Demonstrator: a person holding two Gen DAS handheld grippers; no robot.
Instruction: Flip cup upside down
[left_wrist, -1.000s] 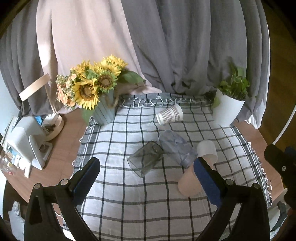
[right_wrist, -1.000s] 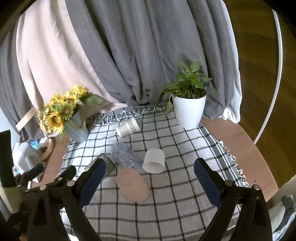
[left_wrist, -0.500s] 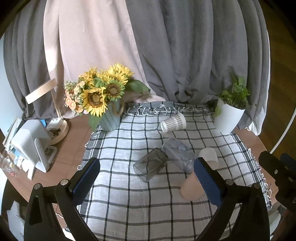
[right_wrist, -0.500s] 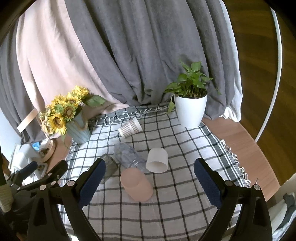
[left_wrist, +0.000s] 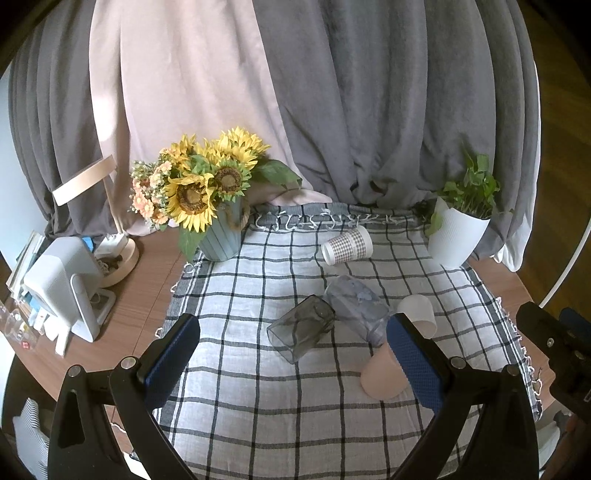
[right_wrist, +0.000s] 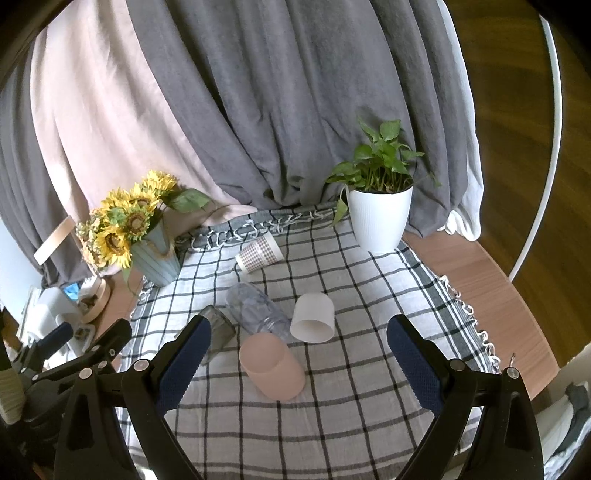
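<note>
While both handheld grippers hover above the near edge of a round wooden table (right_wrist: 491, 273), five cups lie tipped on their sides on a black-and-white checked tablecloth (right_wrist: 351, 406). Spread wide with nothing between its blue pads, the right gripper (right_wrist: 295, 365) frames a pink cup (right_wrist: 273, 369) at its 12 o'clock, the cup's closed base toward the camera. Equally released and empty, the left gripper (left_wrist: 291, 365) sees that same pink cup (left_wrist: 380, 376) at its 3 o'clock, partly hidden behind its right finger.

Just beyond the pink cup, a white cup (right_wrist: 314, 317) lies with its mouth facing the camera. At its 9 o'clock a clear ribbed plastic cup (right_wrist: 258, 310) rests beside the pink cup, though actual contact cannot be judged. A smoky grey glass tumbler (left_wrist: 301, 328) lies next to the clear one, its base close to the clear cup's end.

Farther back, a paper cup with a brown houndstooth print (left_wrist: 347, 245) lies alone, well apart from the cluster.

At the cloth's far edge, a blue ribbed vase of sunflowers (left_wrist: 207, 199) stands at 10 o'clock and a white pot with a green plant (right_wrist: 380, 206) at 2 o'clock. A white device (left_wrist: 62, 288) and a lamp with a round wooden base (left_wrist: 114, 254) sit on the bare wood to the left. Grey and pale pink curtains (right_wrist: 258, 110) close the background.
</note>
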